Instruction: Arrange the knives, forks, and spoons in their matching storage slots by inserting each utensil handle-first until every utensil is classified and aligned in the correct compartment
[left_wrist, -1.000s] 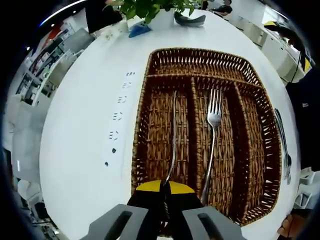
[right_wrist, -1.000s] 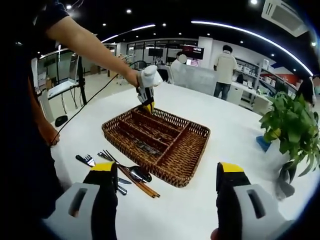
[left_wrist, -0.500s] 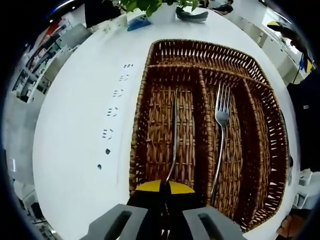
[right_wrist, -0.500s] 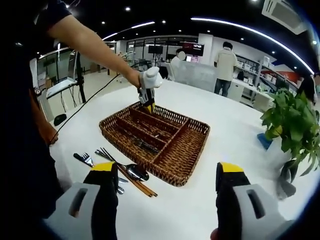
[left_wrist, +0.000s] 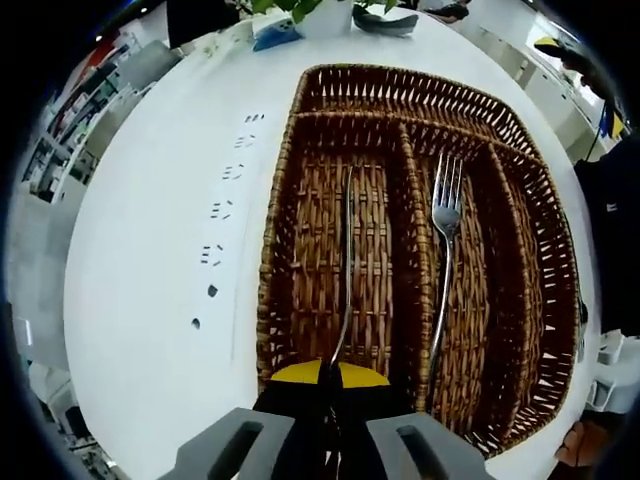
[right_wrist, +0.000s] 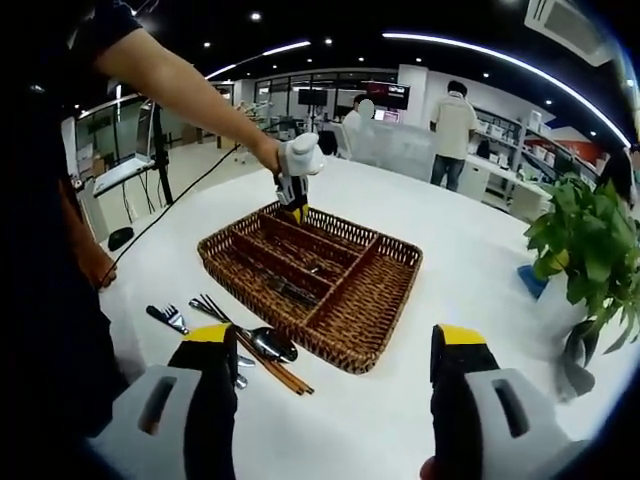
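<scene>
Holding a knife (left_wrist: 346, 262) by its near end, my left tool (left_wrist: 331, 372) has its jaws pressed together on the thin metal, and the blade runs forward along the leftmost long slot of the wicker tray (left_wrist: 277, 240). A fork (left_wrist: 444, 262) already lies in the slot beside it. My right tool (right_wrist: 335, 375) hangs with jaws wide apart and nothing between them, above the white worktop (right_wrist: 440, 270). Near the tray's corner wait a spoon (right_wrist: 273, 344), another fork (right_wrist: 169, 318) and chopsticks (right_wrist: 262, 362). These pieces look light, stiff and slick (polished steel, I judge), so they could swivel in a loose pinch; I'd take each one firmly across the flat of its handle, near the middle
</scene>
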